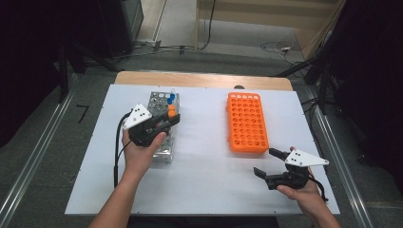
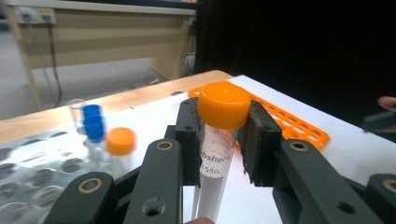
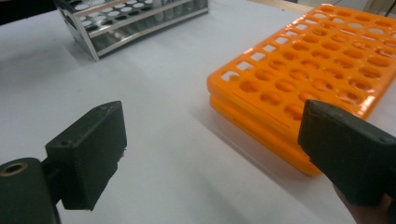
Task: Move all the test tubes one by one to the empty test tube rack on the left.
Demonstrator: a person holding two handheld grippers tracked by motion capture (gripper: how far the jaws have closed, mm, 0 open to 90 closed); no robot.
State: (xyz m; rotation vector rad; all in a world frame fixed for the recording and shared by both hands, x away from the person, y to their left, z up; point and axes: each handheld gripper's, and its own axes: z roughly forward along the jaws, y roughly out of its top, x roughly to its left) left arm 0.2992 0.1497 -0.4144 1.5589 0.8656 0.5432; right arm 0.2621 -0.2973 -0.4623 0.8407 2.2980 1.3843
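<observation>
My left gripper (image 2: 223, 135) is shut on a clear tube with an orange cap (image 2: 224, 105), gripped just under the cap and held upright. In the high view this left gripper (image 1: 173, 119) hovers over the metal tube rack (image 1: 164, 149) at the table's left. The rack holds two blue-capped tubes (image 2: 93, 123) and an orange-capped tube (image 2: 121, 141) at its far end. An orange plastic rack (image 1: 246, 122) with bare holes lies right of centre. My right gripper (image 1: 265, 162) stands open near the front right, just before that orange rack (image 3: 322, 70), with nothing between its jaws.
A white board (image 1: 209, 190) covers the wooden table. The metal rack (image 3: 135, 23) shows far off in the right gripper view. Black stands and cables lie on the floor beyond the table, and metal rails run along both sides.
</observation>
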